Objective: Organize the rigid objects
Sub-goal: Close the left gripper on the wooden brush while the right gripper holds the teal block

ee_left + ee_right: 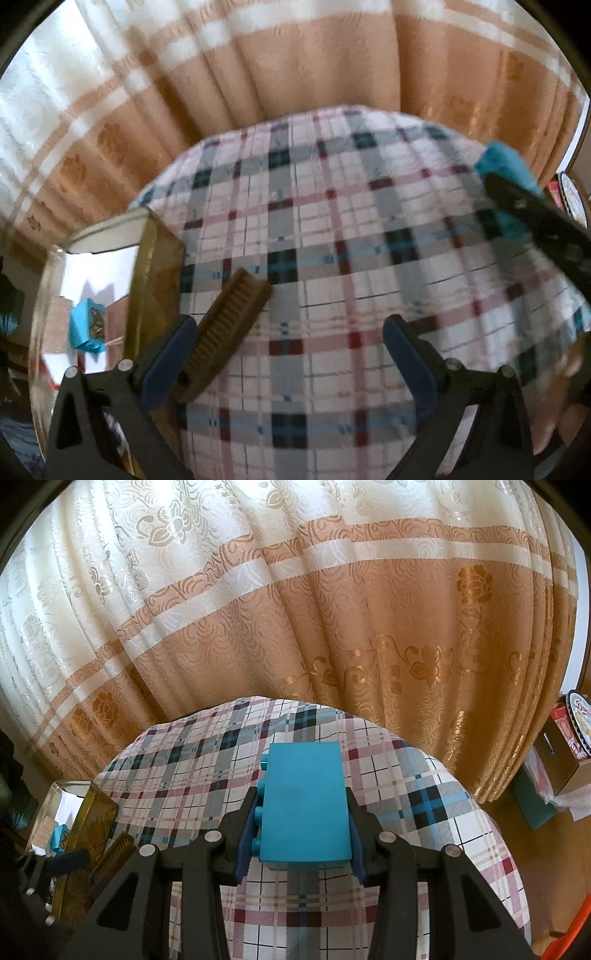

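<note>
From the left wrist, the left gripper [288, 354] hangs with its jaws spread wide and nothing between them, a brown comb [225, 332] lying against its left finger beside the gold tin [155, 280], in which a small blue piece, blurred, seems to lie. From the right wrist, the right gripper [301, 812] is clamped on the blue block [306, 805] above the plaid cloth [424, 812], the tin well off to its left. The carrying step looks in hand; next the block likely needs moving left over the tin before release.
</note>
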Tool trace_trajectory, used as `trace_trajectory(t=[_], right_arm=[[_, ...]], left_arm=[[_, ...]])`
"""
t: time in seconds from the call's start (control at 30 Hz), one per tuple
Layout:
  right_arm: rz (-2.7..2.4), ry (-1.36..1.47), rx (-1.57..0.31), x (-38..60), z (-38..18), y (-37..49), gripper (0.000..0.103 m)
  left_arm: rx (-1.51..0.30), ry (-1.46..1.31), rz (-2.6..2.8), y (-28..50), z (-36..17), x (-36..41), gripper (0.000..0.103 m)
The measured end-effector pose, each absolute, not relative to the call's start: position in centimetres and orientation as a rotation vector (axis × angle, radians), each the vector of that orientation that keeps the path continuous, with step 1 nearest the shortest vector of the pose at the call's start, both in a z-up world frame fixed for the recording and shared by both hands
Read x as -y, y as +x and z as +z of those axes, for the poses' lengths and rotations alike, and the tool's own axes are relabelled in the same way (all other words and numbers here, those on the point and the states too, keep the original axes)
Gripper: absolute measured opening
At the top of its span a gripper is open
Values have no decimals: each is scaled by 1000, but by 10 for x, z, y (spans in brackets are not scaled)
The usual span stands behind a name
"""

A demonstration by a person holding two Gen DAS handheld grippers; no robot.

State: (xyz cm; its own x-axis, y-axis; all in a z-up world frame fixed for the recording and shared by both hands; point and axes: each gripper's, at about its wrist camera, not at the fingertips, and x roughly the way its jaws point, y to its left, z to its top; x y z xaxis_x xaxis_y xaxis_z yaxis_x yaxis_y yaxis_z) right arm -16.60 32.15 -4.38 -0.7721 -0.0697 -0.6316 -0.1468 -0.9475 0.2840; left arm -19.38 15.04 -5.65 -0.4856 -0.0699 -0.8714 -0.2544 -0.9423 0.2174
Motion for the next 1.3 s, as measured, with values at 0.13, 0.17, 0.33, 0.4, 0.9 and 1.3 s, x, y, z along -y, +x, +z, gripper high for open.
trace_trajectory(t=[0.13,0.17,0.33,0.4,0.9,1.3], right_arm=[[2874,-1048,-498,-322,-44,-166,45],[2874,-1050,-498,-321,-44,-166,45],[2872,-1055,-495,-320,-44,-167,45],[2871,-1055,-495,-320,-44,-167,45],[2870,-1053,-526,-325,-44,-166,45],[2863,-1057,-526,-325,-45,-168,45]], left_arm=[[-410,-1541,2552,-202,-62,-140,103],[-378,-1545,2539,-205,-64,-137,103],[-365,-1570,2515,-199,-65,-140,102],[-343,-1589,2483,-192,-64,-145,102],[-367,-1550,2408,-176,-61,-136,101],[-338,-1425,2488,-172,-50,-121,47]])
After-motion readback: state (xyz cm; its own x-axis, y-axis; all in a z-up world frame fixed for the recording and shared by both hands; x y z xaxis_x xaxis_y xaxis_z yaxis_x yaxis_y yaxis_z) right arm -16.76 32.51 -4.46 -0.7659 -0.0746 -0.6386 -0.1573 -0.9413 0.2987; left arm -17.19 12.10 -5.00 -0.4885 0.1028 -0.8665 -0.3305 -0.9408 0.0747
